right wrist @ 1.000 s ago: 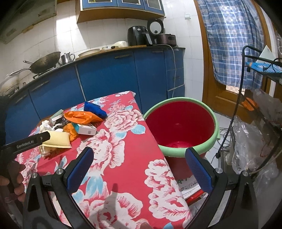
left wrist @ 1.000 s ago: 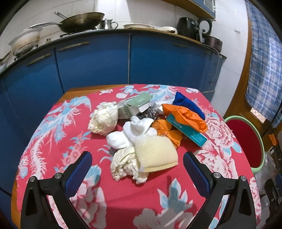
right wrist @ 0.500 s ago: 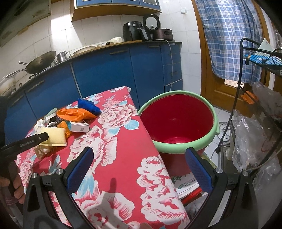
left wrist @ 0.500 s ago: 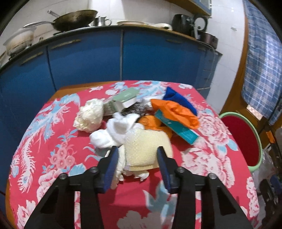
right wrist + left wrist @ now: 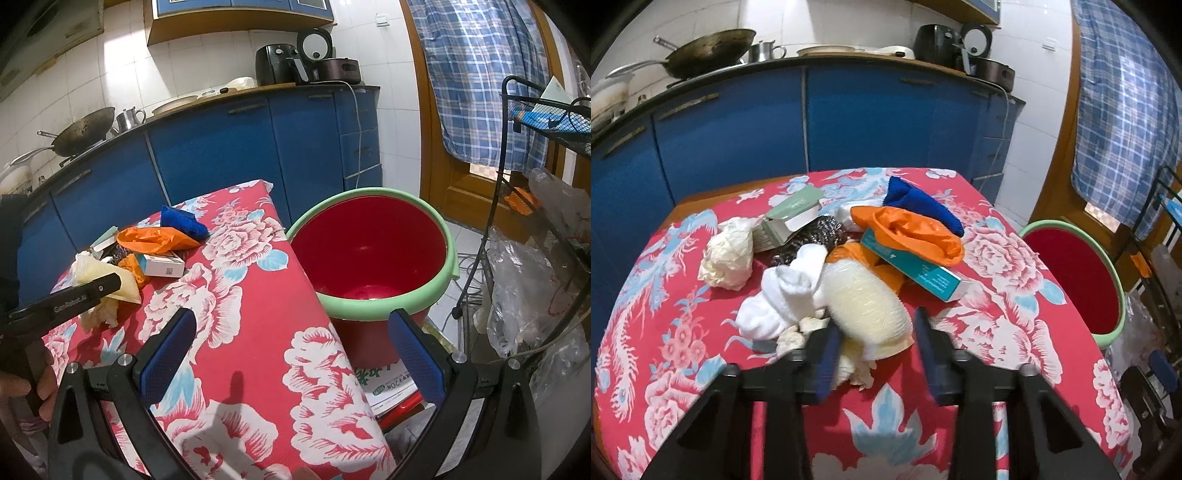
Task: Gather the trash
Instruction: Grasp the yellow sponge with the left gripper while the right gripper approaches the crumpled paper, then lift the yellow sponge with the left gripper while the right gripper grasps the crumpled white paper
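Note:
A heap of trash lies on the red flowered tablecloth [image 5: 997, 295]. My left gripper [image 5: 875, 347] is shut on a pale yellow foam net [image 5: 864, 302] at the heap's near edge, with crumpled paper [image 5: 857, 369] under it. A white sock [image 5: 786, 291], an orange bag [image 5: 916, 232], a teal box [image 5: 916, 266], a blue cloth [image 5: 923, 203], a steel scourer [image 5: 820, 232] and a paper ball [image 5: 727, 254] lie beyond. My right gripper [image 5: 291, 354] is open and empty over the table's right edge, next to the red bin [image 5: 373, 254].
The green-rimmed red bin [image 5: 1071, 277] stands on the floor right of the table. Blue kitchen cabinets [image 5: 849, 122] stand behind the table. A black wire rack [image 5: 535, 147] with plastic bags is at the far right. The left gripper's finger [image 5: 74, 295] shows in the right wrist view.
My left gripper moved forward to the heap and closed from wide open onto the yellow foam net, squeezing it. The right gripper stayed open and drifted slightly.

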The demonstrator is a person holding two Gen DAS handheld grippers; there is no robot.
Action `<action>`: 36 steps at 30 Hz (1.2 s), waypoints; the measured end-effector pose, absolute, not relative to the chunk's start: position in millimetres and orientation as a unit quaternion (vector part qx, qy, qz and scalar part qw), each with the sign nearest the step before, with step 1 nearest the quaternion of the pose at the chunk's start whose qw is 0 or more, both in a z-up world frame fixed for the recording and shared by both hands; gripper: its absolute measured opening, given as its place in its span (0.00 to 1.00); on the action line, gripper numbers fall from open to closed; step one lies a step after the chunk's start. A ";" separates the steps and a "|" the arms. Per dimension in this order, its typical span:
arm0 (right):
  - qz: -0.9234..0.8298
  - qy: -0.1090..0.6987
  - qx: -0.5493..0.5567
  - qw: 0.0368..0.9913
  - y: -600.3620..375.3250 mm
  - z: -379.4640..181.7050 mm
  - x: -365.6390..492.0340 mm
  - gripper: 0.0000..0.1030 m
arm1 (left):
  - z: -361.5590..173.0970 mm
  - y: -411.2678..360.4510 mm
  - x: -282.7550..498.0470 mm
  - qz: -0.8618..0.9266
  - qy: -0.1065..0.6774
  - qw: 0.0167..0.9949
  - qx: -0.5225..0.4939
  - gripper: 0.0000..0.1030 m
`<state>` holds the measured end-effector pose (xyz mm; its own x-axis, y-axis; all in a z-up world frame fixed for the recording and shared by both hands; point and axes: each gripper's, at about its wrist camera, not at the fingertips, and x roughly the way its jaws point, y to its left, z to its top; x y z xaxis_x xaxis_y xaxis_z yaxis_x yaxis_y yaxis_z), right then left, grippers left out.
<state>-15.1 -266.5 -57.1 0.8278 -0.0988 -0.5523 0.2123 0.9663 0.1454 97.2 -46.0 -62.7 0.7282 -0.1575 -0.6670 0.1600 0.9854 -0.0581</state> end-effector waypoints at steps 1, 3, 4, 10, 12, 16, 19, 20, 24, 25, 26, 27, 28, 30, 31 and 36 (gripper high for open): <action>-0.082 0.282 0.101 0.951 -266.6 -57.1 -14.8 0.99 | -61.9 -45.9 96.7 -0.090 0.358 0.929 0.000 0.24; -0.083 0.283 0.102 0.950 -266.4 -57.6 -14.7 0.99 | -59.8 -43.4 95.2 -0.094 0.358 0.929 -0.009 0.21; -0.083 0.282 0.102 0.950 -266.8 -57.9 -14.7 0.99 | -58.5 -42.0 94.1 -0.096 0.357 0.929 -0.012 0.21; -0.082 0.282 0.102 0.951 -267.3 -57.7 -14.7 0.99 | -43.0 -26.1 82.2 -0.107 0.345 0.932 -0.037 0.20; -0.080 0.282 0.101 0.951 -266.1 -57.2 -14.4 0.99 | -37.0 -20.0 77.6 -0.106 0.338 0.934 -0.040 0.20; -0.071 0.283 0.099 0.951 -260.5 -54.4 -13.3 0.99 | -26.6 -4.5 69.9 -0.094 0.324 0.940 -0.047 0.20; -0.059 0.284 0.095 0.952 -253.7 -52.1 -10.2 0.99 | -22.1 8.1 67.3 -0.085 0.319 0.942 -0.055 0.20; -0.054 0.286 0.094 0.952 -251.3 -51.6 -8.6 0.99 | -20.5 11.6 66.4 -0.083 0.317 0.943 -0.059 0.20; -0.039 0.293 0.092 0.951 -241.6 -51.4 -3.0 0.99 | -13.4 27.5 62.8 -0.081 0.310 0.944 -0.079 0.20; -0.035 0.295 0.092 0.950 -239.3 -51.5 -1.2 0.99 | -11.1 30.4 61.3 -0.078 0.306 0.946 -0.079 0.20; -0.030 0.297 0.092 0.950 -237.0 -51.4 0.8 0.99 | -9.5 32.4 60.0 -0.074 0.302 0.947 -0.077 0.20; -0.023 0.299 0.093 0.949 -234.0 -50.6 3.3 0.99 | -8.1 34.5 59.0 -0.068 0.299 0.949 -0.074 0.20; -0.018 0.300 0.094 0.949 -231.7 -50.1 4.7 0.99 | -7.1 36.5 58.2 -0.061 0.297 0.950 -0.070 0.20; -0.005 0.302 0.091 0.949 -224.7 -47.6 9.5 0.99 | -6.1 41.7 56.7 -0.051 0.295 0.952 -0.068 0.20; 0.000 0.302 0.090 0.949 -221.8 -46.8 11.1 0.99 | -6.0 44.6 55.9 -0.047 0.294 0.952 -0.068 0.20; 0.029 0.308 0.086 0.947 -202.5 -42.6 23.7 0.99 | -10.8 57.5 54.5 -0.021 0.297 0.952 -0.066 0.20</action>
